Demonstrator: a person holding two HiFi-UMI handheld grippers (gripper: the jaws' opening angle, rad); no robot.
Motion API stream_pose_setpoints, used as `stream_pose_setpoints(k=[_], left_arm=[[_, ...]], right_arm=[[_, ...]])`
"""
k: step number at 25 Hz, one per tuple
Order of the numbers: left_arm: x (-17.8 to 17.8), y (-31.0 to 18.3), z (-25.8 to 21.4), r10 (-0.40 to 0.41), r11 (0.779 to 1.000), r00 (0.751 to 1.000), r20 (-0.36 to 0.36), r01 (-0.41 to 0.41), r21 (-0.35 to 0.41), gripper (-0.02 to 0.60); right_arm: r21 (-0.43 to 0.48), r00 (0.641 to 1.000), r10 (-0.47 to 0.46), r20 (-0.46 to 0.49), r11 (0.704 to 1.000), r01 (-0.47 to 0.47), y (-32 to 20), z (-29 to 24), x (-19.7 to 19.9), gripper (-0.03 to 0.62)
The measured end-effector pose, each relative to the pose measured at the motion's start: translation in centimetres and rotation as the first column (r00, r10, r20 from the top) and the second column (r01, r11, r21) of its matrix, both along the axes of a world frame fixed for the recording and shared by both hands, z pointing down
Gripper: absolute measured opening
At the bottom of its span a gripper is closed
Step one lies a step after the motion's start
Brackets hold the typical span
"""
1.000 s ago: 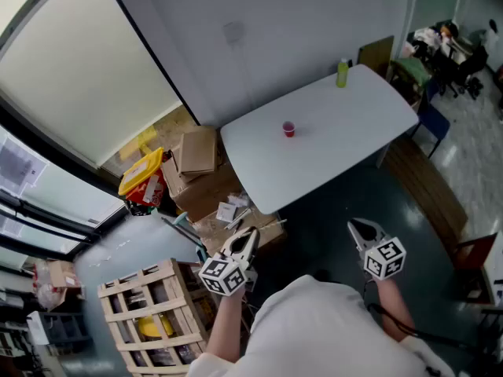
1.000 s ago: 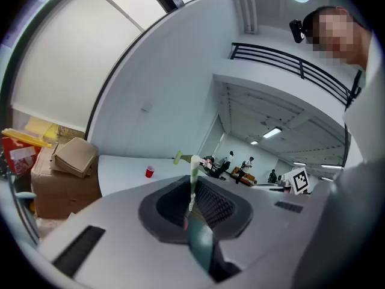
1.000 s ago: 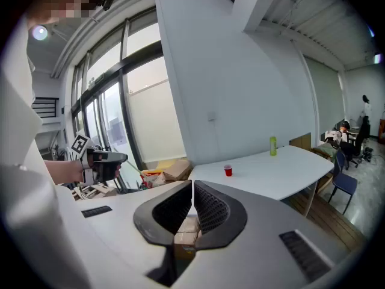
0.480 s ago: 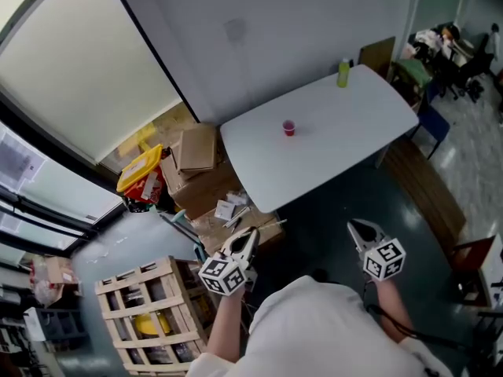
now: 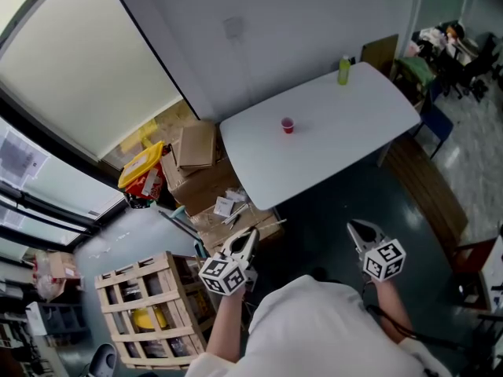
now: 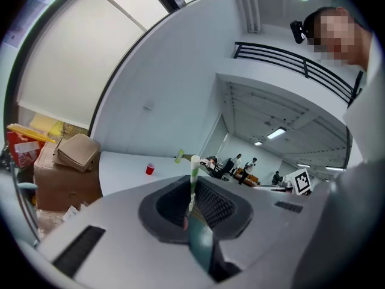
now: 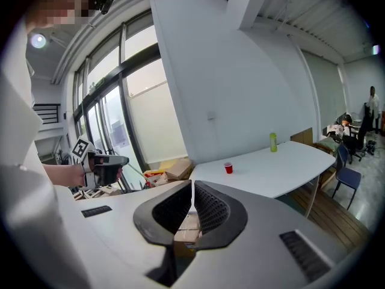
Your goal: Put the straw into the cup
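A small red cup (image 5: 288,126) stands alone near the middle of a white table (image 5: 338,144), well ahead of both grippers. It also shows far off as the red cup (image 6: 150,169) and the red cup (image 7: 228,168). My left gripper (image 5: 249,236) is shut on a green-and-white striped straw (image 6: 193,174), which sticks upright from between its jaws. My right gripper (image 5: 356,228) hangs level with it at the right, jaws closed together with nothing in them. Both grippers are held short of the table's near edge.
A green bottle (image 5: 343,71) stands at the table's far corner. Cardboard boxes (image 5: 196,149), a yellow bin (image 5: 141,171) and a wooden crate (image 5: 149,309) crowd the floor at the left. A wooden bench (image 5: 428,187) and a blue chair (image 5: 435,121) sit to the table's right.
The head view has drifted slightly. Both grippers keep the same place and the straw stays held.
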State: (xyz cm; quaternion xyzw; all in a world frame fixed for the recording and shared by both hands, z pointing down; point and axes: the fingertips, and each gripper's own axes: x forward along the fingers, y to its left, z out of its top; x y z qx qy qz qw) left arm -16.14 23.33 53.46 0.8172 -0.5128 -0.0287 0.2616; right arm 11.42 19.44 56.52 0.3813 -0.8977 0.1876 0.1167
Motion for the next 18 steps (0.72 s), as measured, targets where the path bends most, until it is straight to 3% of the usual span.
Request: stream_pose_setpoints(k=[9, 18], left_arm=[[3.6, -0.4, 0.0, -0.039, 0.999, 0.999, 0.018, 0.039, -0.004, 0.025], [5.1, -0.5, 0.2, -0.104, 0.995, 0.994, 0.034, 0.104, -0.003, 0.025]], right_arm=[[-0.005, 1.000, -0.010, 0.012, 1.000, 0.010, -0.9, 0.8, 5.0, 0.038], [-0.005, 0.999, -0.042, -0.007, 0.999, 0.042, -2.0, 1.5, 8.0, 0.038]])
